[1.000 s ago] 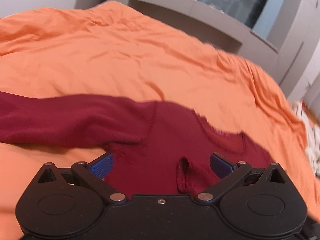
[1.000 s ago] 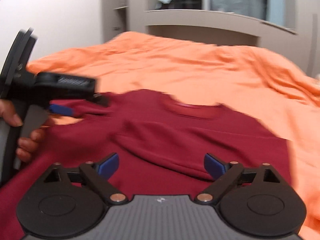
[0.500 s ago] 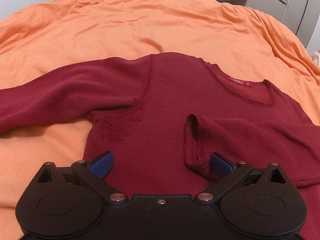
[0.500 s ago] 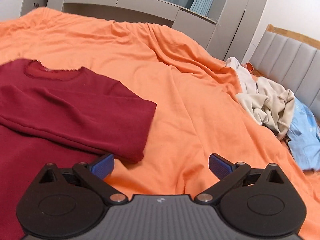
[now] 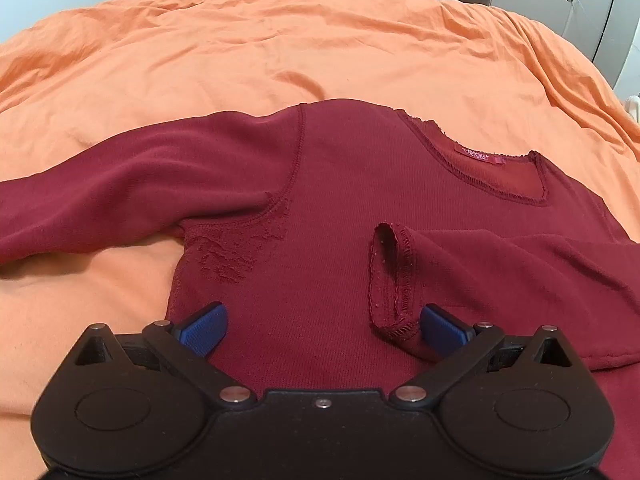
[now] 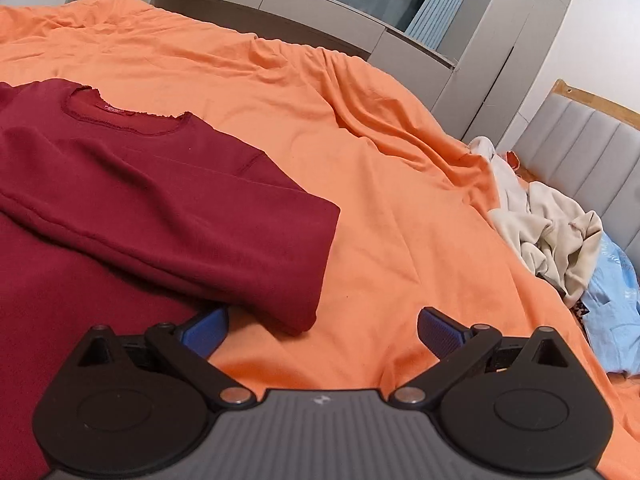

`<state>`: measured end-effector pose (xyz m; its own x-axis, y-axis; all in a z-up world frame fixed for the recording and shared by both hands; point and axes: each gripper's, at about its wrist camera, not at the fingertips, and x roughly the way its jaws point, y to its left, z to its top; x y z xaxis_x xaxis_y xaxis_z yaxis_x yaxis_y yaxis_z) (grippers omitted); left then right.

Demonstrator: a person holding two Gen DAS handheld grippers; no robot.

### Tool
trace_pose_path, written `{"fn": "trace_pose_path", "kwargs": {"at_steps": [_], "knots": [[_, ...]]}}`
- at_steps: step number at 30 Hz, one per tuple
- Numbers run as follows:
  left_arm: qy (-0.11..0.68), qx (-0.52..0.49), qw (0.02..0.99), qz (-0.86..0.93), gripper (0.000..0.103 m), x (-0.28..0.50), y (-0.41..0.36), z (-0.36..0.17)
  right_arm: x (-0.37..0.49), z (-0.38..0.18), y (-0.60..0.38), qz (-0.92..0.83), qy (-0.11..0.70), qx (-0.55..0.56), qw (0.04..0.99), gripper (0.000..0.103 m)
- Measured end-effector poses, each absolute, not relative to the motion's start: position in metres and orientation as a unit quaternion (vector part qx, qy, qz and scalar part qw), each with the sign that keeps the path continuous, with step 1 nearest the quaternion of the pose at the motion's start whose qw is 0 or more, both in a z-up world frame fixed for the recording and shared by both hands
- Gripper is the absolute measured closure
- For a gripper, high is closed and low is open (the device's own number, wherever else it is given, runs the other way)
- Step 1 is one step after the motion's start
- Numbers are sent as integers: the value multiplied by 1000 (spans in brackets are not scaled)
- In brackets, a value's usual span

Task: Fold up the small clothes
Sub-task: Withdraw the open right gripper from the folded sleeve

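Note:
A dark red long-sleeved top (image 5: 340, 208) lies flat on the orange bed cover (image 5: 280, 48). Its right sleeve is folded across the chest, with the cuff (image 5: 390, 280) near the right blue pad. Its left sleeve (image 5: 100, 200) stretches out to the left. My left gripper (image 5: 322, 326) is open and empty, just above the top's body. In the right wrist view the top (image 6: 120, 184) fills the left side, and the folded sleeve's bend (image 6: 312, 264) lies ahead. My right gripper (image 6: 320, 330) is open and empty over the top's right edge and the cover.
A heap of cream clothes (image 6: 548, 232) and a light blue garment (image 6: 616, 312) lie at the bed's right side by a grey padded headboard (image 6: 580, 140). Grey cabinets (image 6: 280, 4) stand beyond the bed's far edge.
The left view has steadied over the top's chest and come a little closer. My right gripper swung right, from the top's middle to its right edge. Both stayed open.

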<state>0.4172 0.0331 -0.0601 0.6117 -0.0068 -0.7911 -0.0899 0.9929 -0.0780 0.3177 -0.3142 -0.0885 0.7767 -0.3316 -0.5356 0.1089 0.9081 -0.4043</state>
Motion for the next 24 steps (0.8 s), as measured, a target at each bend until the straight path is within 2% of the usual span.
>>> {"fn": "trace_pose_path", "kwargs": {"at_steps": [4, 13, 18, 21, 24], "knots": [[440, -55, 896, 24, 1, 417, 33, -60, 321, -94, -312, -130, 310, -181, 924, 0], [441, -48, 896, 25, 0, 418, 31, -60, 305, -83, -289, -96, 221, -225, 944, 0], [441, -47, 896, 25, 0, 418, 30, -60, 321, -88, -295, -156, 242, -223, 931, 0], [441, -45, 896, 26, 0, 418, 30, -60, 331, -92, -314, -199, 277, -193, 920, 0], [441, -46, 896, 26, 0, 418, 30, -60, 325, -89, -329, -234, 267, -156, 922, 0]]}}
